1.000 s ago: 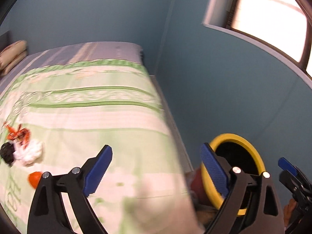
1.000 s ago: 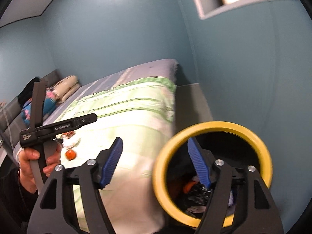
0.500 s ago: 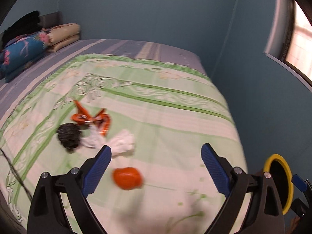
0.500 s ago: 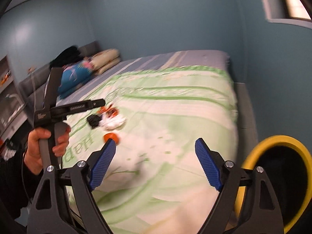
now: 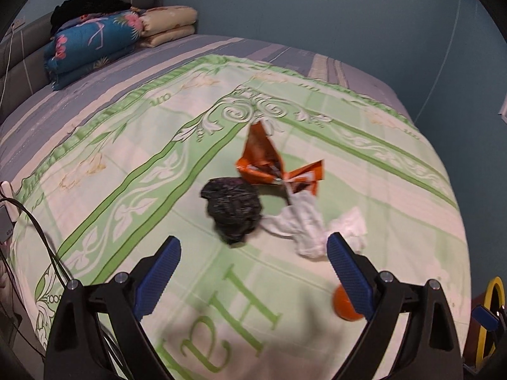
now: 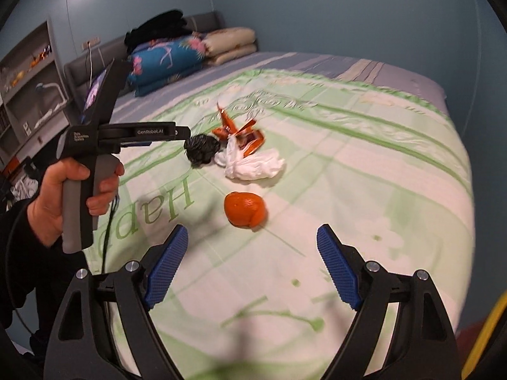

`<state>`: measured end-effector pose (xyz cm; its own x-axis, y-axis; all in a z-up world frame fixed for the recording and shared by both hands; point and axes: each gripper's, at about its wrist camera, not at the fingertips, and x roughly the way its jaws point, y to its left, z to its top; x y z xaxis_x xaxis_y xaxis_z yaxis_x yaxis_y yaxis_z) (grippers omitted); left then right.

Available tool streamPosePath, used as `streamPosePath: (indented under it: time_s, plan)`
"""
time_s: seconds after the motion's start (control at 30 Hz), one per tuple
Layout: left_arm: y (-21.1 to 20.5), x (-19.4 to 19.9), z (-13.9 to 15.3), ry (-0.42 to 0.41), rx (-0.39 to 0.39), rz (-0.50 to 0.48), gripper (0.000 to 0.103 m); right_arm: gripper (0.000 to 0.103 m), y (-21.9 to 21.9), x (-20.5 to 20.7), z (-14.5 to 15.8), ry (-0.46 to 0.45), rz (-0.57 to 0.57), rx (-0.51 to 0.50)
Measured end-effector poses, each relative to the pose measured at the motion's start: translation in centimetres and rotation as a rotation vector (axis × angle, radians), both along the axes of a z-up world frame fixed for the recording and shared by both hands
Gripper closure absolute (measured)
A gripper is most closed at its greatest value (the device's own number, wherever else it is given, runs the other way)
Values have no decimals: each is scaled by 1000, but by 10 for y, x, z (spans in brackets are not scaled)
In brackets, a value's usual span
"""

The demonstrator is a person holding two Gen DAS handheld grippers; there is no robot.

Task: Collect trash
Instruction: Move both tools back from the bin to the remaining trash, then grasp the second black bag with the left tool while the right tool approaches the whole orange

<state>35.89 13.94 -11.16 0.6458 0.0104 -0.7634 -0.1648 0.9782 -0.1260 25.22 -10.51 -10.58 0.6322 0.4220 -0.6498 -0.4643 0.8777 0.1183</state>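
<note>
Both jaws are held wide open with nothing between the ribbed blue pads, above trash lying on the green-and-white patterned bedspread [image 5: 133,171].

At the centre of the left wrist frame a crinkled black plastic bag [image 5: 233,210], a torn glossy orange foil wrapper [image 5: 269,164] and crumpled white tissue paper [image 5: 312,226] are seen touching in one cluster; a round orange fruit peel [image 6: 244,209] lies just beside it, partly hidden by the left gripper [image 5: 253,272] pad. Large green letters reading "Hap" are printed on the cloth. "GenRobot.AI" is read on the left gripper's black body, whose grey handle is wrapped by the left hand [image 6: 58,199] at the left of the right wrist frame. The right gripper [image 6: 252,267] is aimed at the peel. A yellow-rimmed bin [image 5: 489,313] is seen at lower right.
</note>
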Motion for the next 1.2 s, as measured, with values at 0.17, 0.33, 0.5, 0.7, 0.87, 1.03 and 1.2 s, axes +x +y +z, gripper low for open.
streamPosePath:
  time_s: [0.17, 0.33, 0.5, 0.7, 0.87, 1.03, 1.2]
  plan:
    - [19, 18, -23, 54, 17, 32, 13, 24, 35, 33, -23, 10, 35, -77]
    - [29, 35, -36, 78, 32, 56, 13, 24, 57, 54, -39, 3, 59, -136]
    - [29, 48, -49, 101, 56, 46, 13, 24, 74, 66, -55, -15, 58, -211]
    - [29, 61, -56, 114, 71, 55, 17, 24, 76, 80, -66, 26, 54, -193]
    - [27, 70, -61, 136, 80, 36, 35, 30, 77, 89, -74, 50, 39, -195]
    - [28, 77, -71, 177, 89, 36, 74, 44, 78, 97, -79, 80, 40, -186]
    - [41, 81, -76, 189, 66, 64, 82, 56, 80, 101, -78, 108, 43, -160]
